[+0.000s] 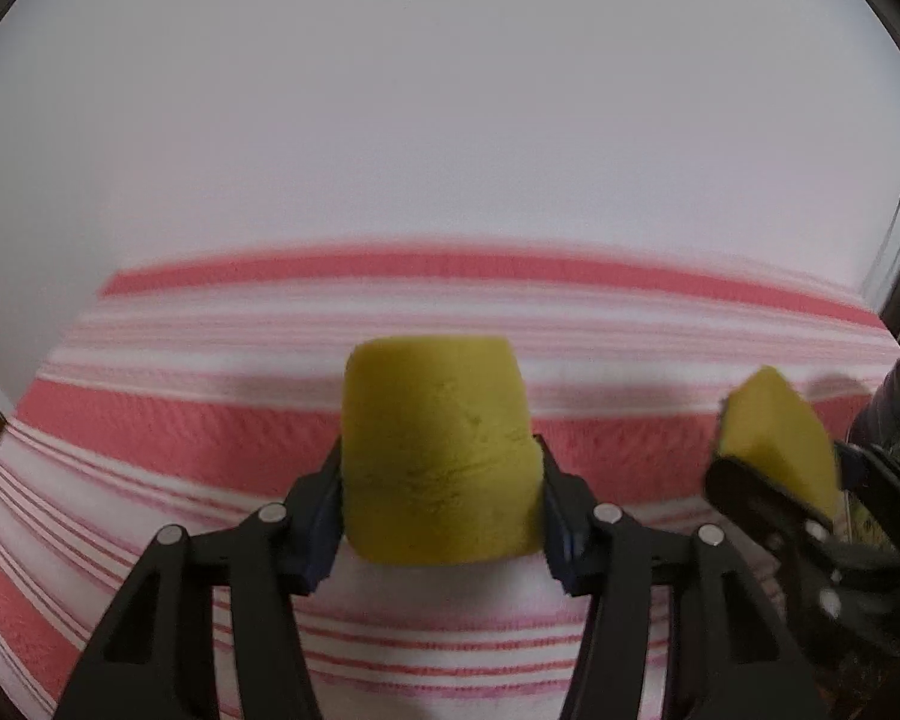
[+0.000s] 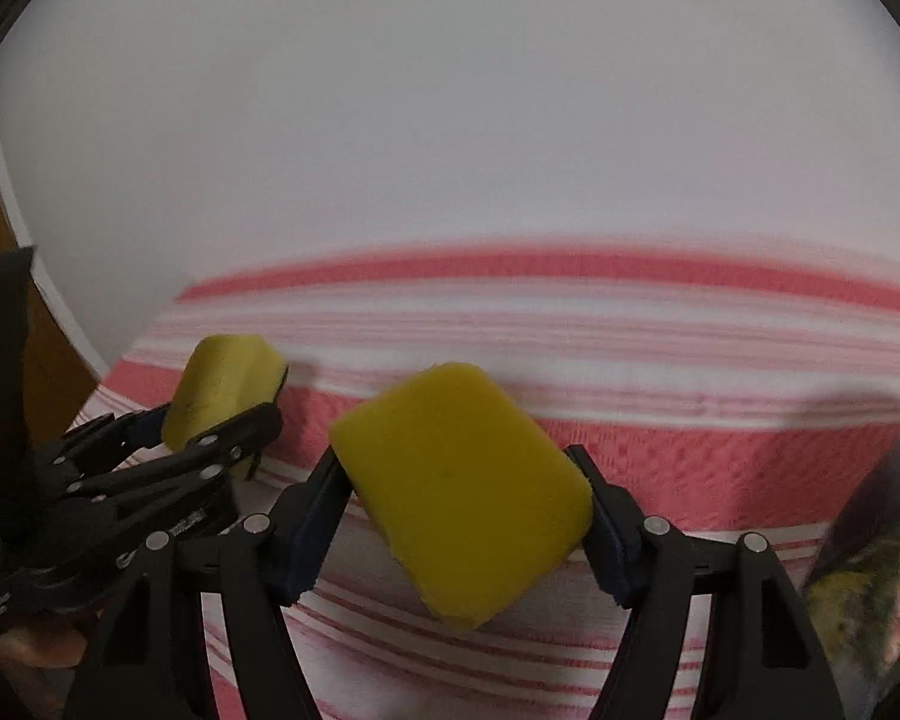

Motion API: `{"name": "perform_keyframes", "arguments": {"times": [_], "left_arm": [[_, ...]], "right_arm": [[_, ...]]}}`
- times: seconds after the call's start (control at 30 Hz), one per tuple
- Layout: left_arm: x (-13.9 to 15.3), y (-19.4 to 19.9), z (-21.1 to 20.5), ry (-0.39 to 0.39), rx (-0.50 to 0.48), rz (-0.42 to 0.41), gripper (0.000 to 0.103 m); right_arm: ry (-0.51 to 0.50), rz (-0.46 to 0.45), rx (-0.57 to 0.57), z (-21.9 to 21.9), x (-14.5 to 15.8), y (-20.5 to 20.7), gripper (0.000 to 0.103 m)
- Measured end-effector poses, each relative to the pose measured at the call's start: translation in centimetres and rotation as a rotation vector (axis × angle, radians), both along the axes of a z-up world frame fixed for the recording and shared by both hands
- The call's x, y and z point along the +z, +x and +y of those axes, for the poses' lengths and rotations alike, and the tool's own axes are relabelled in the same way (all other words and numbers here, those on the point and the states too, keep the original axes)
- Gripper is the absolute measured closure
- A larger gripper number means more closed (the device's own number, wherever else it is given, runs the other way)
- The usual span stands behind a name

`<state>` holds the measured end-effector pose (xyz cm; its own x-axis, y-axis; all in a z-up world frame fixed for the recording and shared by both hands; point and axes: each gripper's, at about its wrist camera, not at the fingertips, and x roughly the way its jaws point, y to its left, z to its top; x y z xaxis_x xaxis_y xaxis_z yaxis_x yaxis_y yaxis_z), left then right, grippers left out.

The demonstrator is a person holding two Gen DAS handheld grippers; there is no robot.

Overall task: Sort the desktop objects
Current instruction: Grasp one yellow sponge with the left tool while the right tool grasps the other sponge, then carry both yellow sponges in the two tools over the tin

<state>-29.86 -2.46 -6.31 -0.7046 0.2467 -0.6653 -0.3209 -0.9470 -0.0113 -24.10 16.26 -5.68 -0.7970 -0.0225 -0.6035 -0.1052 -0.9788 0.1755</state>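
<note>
As gripped: two yellow sponges (image 1: 438,456) (image 2: 462,492).

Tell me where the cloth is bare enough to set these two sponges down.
Free: the striped cloth beyond and right of the right sponge, and the strip from the left sponge back to the wall. Crowded: the gap between the two tools, and the right edge, where a dark blurred thing sits.

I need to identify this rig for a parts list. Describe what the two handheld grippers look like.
Both look alike. The left gripper and right gripper are matte black, each built from two flat, angular linkage bars with triangular cut-outs, joined by round silver pins. Each finger ends in a dark blue pad on its inner face. No cables, labels or sleeves are clearly visible; small pale print on the left gripper's body is too blurred to read.
</note>
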Motion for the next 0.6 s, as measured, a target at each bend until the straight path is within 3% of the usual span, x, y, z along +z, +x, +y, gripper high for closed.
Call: {"name": "perform_keyframes", "arguments": {"times": [0.13,0.3,0.43,0.6], "left_arm": [[1.0,0.7,-0.5,-0.035,0.079,0.123,0.048],[1.1,0.7,-0.9,-0.039,0.103,0.147,0.048],[1.1,1.0,-0.5,-0.048,0.119,0.146,0.048],[1.5,2.2,0.1,-0.005,0.125,0.168,0.048]], "right_arm": [[0.123,0.209,-0.09,-1.5,2.2,3.9,0.03],[0.272,0.384,-0.167,-2.9,3.3,6.6,0.03],[0.283,0.378,-0.161,-3.0,3.3,6.4,0.029],[0.265,0.344,-0.185,-2.1,3.1,6.3,0.029]]}}
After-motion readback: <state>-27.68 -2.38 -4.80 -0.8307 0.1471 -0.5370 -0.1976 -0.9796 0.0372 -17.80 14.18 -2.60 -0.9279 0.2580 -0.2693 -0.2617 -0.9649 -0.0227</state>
